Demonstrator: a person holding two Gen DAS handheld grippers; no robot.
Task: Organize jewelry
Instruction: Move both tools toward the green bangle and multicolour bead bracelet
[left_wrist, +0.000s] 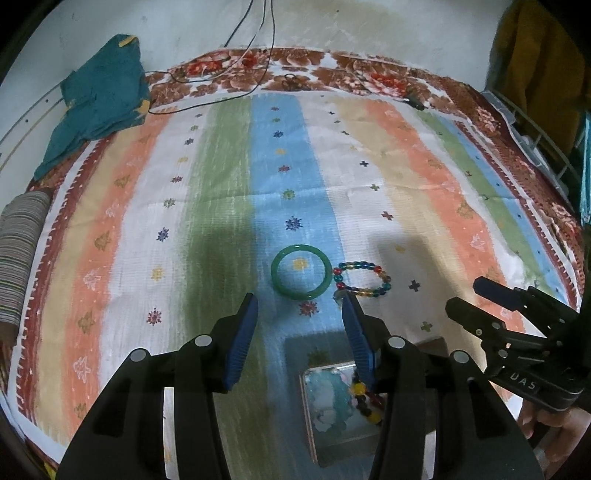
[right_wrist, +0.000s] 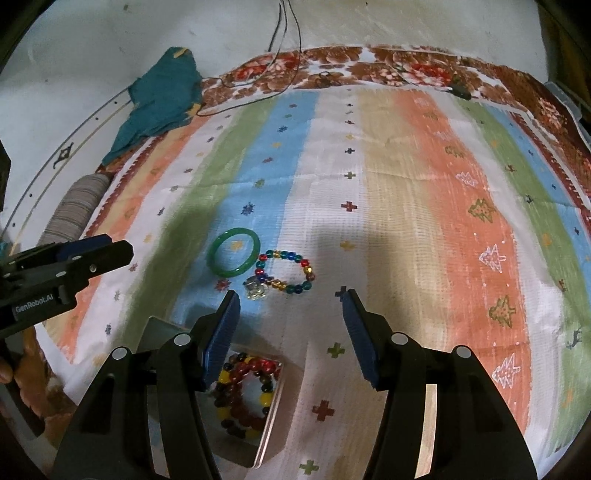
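Observation:
A green bangle (left_wrist: 301, 272) (right_wrist: 233, 257) lies flat on the striped cloth. Touching its right side is a multicoloured bead bracelet (left_wrist: 364, 279) (right_wrist: 291, 271) with a clear charm (right_wrist: 255, 288). A small open box (left_wrist: 334, 406) (right_wrist: 271, 410) sits nearer me, holding a red, yellow and dark bead bracelet (right_wrist: 245, 393). My left gripper (left_wrist: 299, 304) hovers open just short of the bangle, nothing between its fingers. My right gripper (right_wrist: 290, 299) is open too, empty, over the cloth just short of the bead bracelet. Each gripper shows in the other's view: the right gripper (left_wrist: 461, 297), the left gripper (right_wrist: 122, 249).
The striped cloth (left_wrist: 221, 206) covers a bed with a floral blanket border (left_wrist: 332, 70). A teal garment (left_wrist: 99, 107) lies at the far left corner, a striped roll (left_wrist: 20, 254) at the left edge. Cables (left_wrist: 221, 70) run down the far wall. A wire rack (left_wrist: 535, 147) stands right.

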